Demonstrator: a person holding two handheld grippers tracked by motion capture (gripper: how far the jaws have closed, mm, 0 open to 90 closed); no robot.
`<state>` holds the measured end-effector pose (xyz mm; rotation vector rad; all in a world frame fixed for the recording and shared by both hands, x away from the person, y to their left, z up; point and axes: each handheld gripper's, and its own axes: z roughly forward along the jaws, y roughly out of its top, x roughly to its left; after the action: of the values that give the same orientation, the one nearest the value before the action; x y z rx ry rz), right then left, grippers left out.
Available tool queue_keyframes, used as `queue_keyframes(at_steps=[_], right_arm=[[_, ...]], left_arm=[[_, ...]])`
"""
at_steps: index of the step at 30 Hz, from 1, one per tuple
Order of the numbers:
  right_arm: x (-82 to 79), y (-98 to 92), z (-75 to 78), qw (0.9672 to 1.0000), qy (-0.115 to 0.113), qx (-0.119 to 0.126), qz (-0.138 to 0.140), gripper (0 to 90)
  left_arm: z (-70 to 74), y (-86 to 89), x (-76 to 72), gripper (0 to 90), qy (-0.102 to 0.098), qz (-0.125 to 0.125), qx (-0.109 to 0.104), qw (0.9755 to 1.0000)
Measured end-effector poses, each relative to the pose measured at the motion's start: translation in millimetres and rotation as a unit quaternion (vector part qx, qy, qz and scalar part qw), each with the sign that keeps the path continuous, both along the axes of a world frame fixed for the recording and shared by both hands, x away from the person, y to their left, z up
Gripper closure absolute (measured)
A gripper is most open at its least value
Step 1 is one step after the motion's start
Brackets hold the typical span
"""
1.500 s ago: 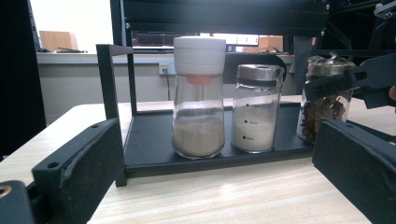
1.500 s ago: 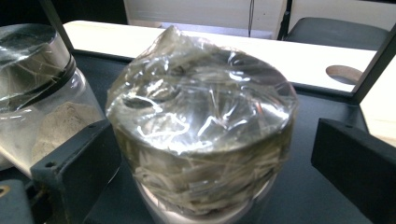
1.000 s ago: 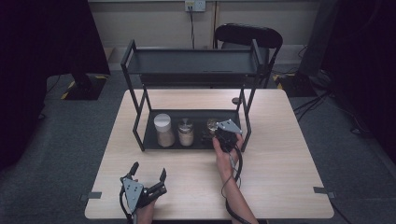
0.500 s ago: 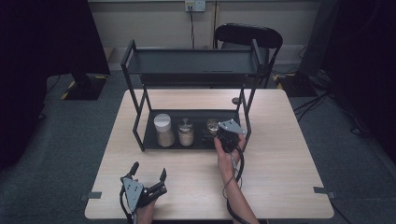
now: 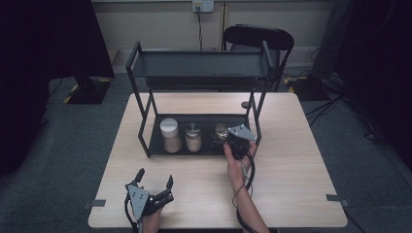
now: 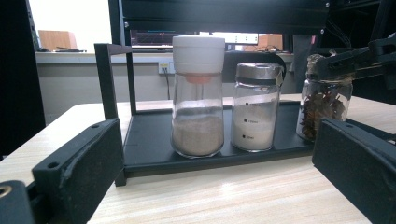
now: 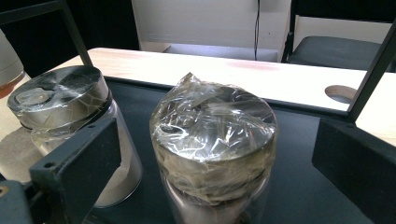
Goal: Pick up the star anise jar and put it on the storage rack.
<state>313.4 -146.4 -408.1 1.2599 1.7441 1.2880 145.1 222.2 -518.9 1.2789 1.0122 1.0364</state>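
Table: light wood-grain top, centre of the high view, grey carpet around, black chair at upper centre behind it, wall socket above. Black two-tier rack on the table's far half; lower tray holds three jars in a row. Spice jar, rightmost, mid-frame in the right gripper view: clear glass, dark brown contents, top wrapped in crinkled plastic film. Right gripper at that jar, jaws spread either side of the wrapped top, not touching. Left gripper lower left of the high view, jaws released, holding nothing. Neighbours: metal-lidded jar, white-capped jar.
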Motion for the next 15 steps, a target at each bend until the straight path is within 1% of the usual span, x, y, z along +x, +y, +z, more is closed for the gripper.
queue_keyframes(at_steps=[15], right_arm=[[-8.9,-3.8,0.7,0.9999,-0.009,0.008,-0.002,0.6]], left_arm=[[-0.3,-0.5,-0.3,1.5,-0.001,0.002,0.0,1.0]])
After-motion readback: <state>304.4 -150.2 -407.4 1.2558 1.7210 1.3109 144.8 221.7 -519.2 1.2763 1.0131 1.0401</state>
